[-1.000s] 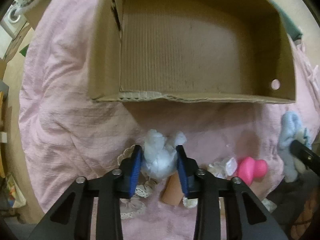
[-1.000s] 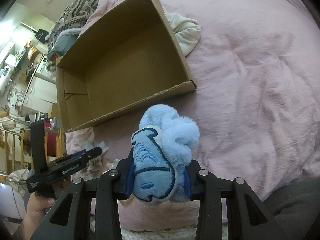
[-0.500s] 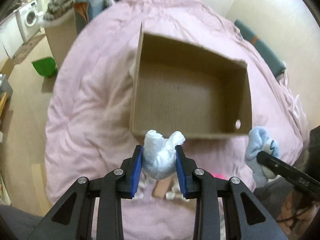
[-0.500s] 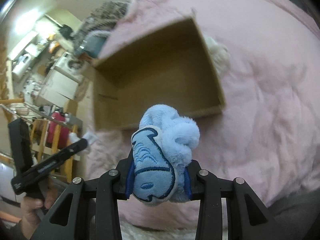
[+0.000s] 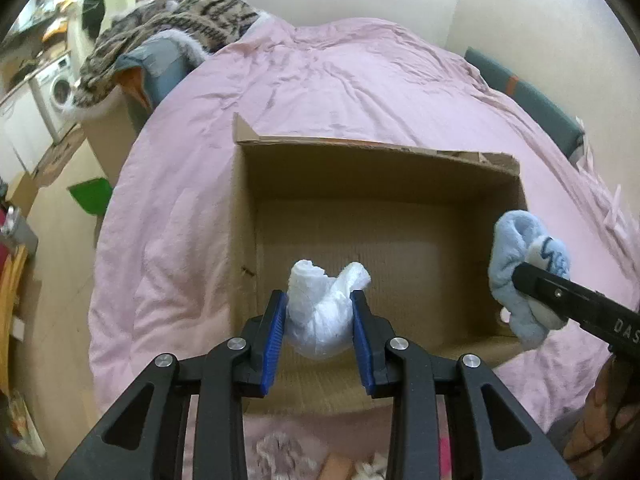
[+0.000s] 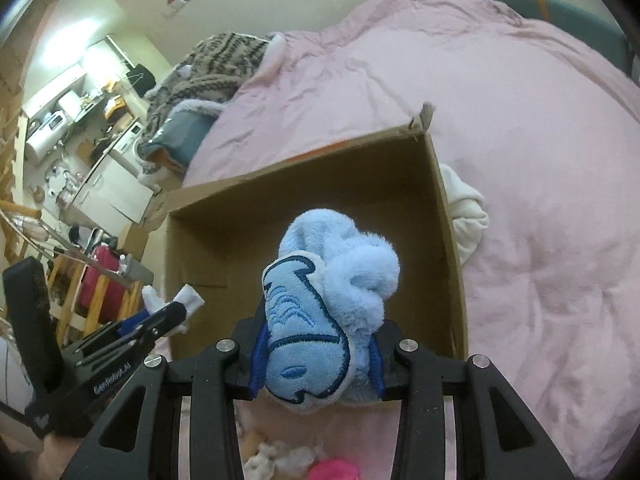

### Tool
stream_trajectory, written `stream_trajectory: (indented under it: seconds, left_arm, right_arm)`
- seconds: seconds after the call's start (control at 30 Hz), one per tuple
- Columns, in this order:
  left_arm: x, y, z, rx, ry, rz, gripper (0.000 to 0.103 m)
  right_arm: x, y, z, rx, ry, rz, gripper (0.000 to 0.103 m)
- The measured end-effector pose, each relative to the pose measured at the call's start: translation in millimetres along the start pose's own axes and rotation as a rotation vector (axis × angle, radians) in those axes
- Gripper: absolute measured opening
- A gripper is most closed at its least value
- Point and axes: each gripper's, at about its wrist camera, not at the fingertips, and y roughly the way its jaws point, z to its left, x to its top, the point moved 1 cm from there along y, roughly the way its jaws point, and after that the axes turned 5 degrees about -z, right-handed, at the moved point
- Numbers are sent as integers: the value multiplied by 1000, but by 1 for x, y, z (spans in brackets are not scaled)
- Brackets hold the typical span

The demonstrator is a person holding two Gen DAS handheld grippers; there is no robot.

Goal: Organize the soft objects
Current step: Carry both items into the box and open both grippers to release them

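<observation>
1. Left gripper point(image 5: 320, 322) was clamped on a white cloth bundle point(image 5: 324, 312), held above the near part of the cardboard box point(image 5: 376, 168); the box sat on a pink duvet point(image 5: 320, 80).
2. Right gripper point(image 6: 316, 354) was clamped on a blue plush toy point(image 6: 320, 312), over the box's near right edge.

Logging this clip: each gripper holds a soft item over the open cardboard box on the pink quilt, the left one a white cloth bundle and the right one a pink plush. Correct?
Nearly. The right gripper holds a light blue plush toy, not a pink one, as the right wrist view shows. The left gripper does hold the white cloth bundle over the open cardboard box.
</observation>
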Motion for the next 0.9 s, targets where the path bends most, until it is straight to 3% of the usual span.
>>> stream_trajectory:
  seconds: [0.1, 0.23, 0.77, 0.9]
  left_arm:
    - [-6, 16, 2, -26, -15, 4, 29]
    - [-15, 32, -2, 54, 76, -35, 29]
    - [-22, 41, 6, 4, 11, 0, 31]
    - [-22, 39, 4, 1, 27, -5, 37]
  right_arm:
    - [-4, 15, -5, -22, -15, 12, 41]
    - [-15, 27, -9, -36, -9, 39, 43]
    - [-25, 41, -9, -83, -42, 64, 49]
    - [-26, 40, -9, -73, -36, 62, 51]
